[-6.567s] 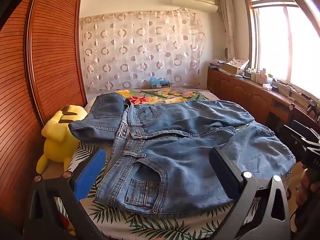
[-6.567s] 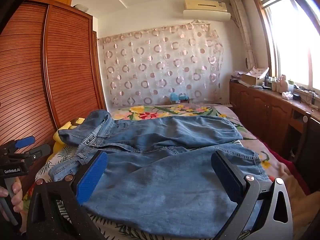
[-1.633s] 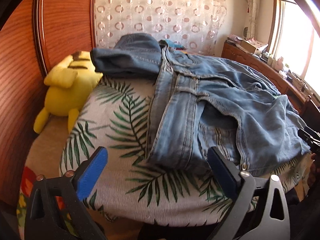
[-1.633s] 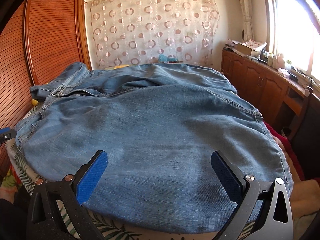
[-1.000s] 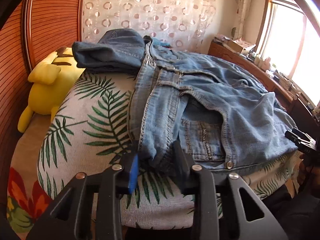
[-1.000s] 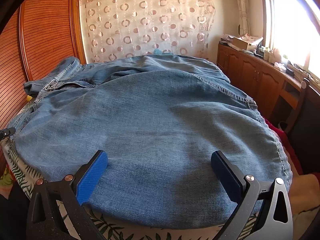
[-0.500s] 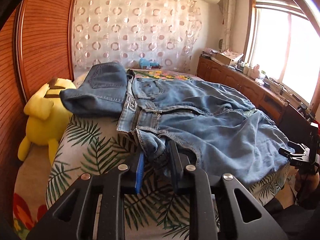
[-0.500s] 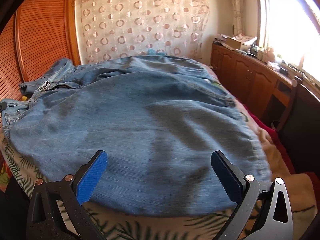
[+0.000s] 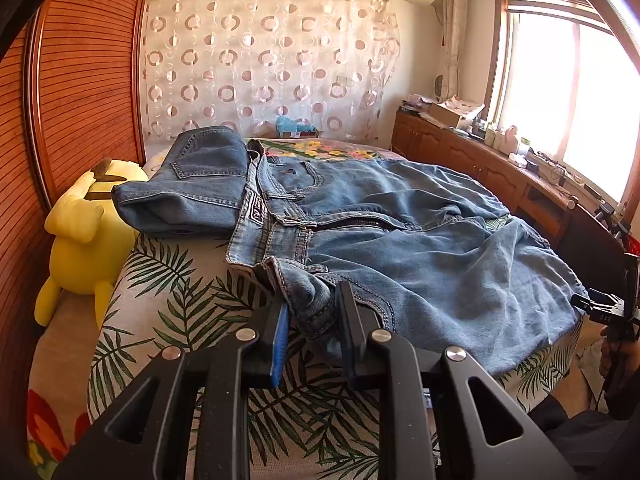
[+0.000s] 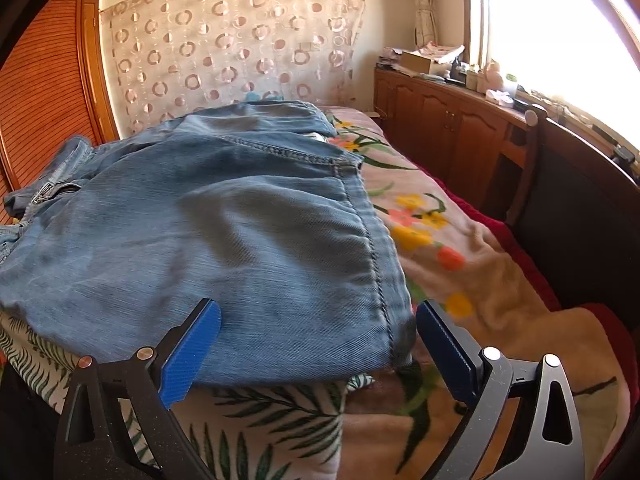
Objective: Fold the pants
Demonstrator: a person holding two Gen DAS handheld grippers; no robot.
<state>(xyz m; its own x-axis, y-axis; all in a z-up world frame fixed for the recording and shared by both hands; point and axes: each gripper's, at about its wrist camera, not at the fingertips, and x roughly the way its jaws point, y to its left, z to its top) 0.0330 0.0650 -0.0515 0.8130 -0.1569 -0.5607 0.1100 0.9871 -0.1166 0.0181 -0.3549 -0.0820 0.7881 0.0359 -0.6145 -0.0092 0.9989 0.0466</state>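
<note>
Two wrist views show one pair of pants (image 9: 400, 240), blue denim, spread across a bed (image 9: 168, 308) covered in palm-leaf print. Left wrist view: the left gripper (image 9: 310, 320) has its jaws drawn narrow, having just been closing, and they pinch a bunched corner of the waistband at the near edge of the garment; a second folded denim piece (image 9: 188, 188) lies at the far left, touching a yellow plush toy (image 9: 84, 240) by the wooden wardrobe (image 9: 80, 80). The right gripper shows at the far right edge, held in a hand (image 9: 618, 356). Right wrist view: the right gripper (image 10: 318, 350) has its jaws spread wide, straddling the hemmed corner of a pant leg (image 10: 240, 240) without pressing on it.
</note>
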